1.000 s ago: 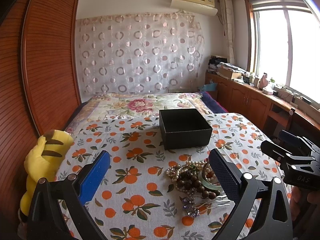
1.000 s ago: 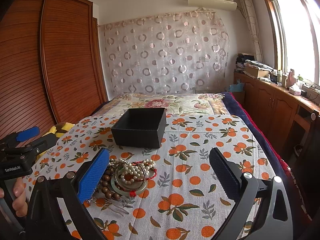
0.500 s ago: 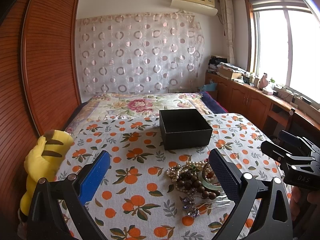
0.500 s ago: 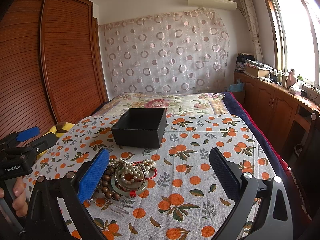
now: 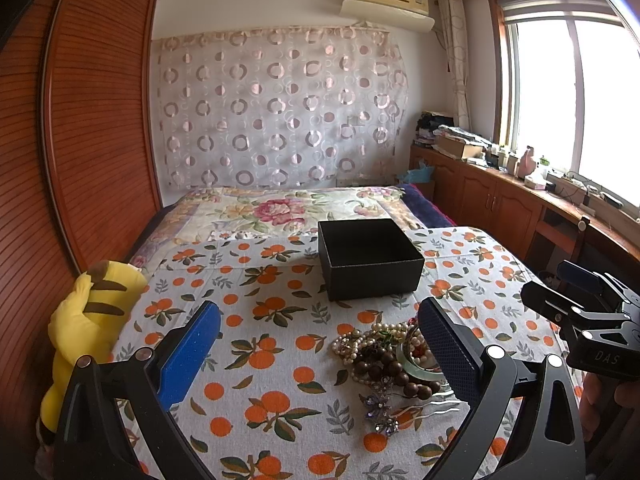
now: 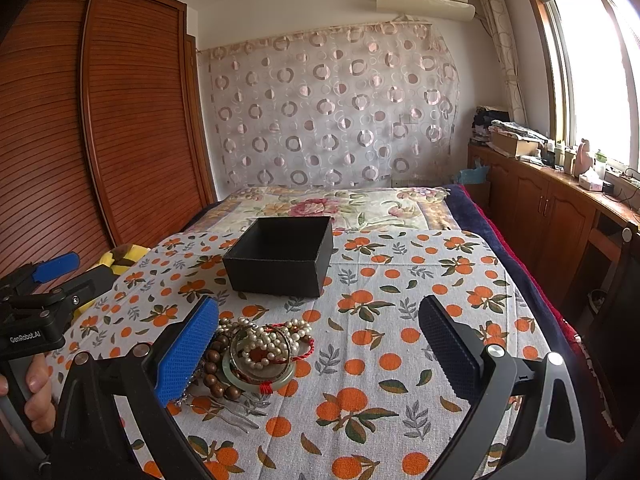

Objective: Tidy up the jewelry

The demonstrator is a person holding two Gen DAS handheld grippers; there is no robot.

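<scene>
A pile of jewelry [image 5: 386,358] lies on the orange-print cloth: pearl strands, brown wooden beads, a pale green bangle, a purple hair ornament and a metal hairpin. It also shows in the right wrist view [image 6: 260,354]. An open, empty black box [image 5: 370,258] stands just behind the pile, also in the right wrist view [image 6: 282,256]. My left gripper [image 5: 318,346] is open and empty, hovering above the cloth, the pile by its right finger. My right gripper [image 6: 318,346] is open and empty, the pile by its left finger.
A yellow plush toy [image 5: 86,320] lies at the bed's left edge by the wooden wardrobe [image 5: 80,140]. Wooden cabinets [image 6: 552,216] with clutter run under the window on the right. The right gripper shows at the left view's right edge [image 5: 588,320].
</scene>
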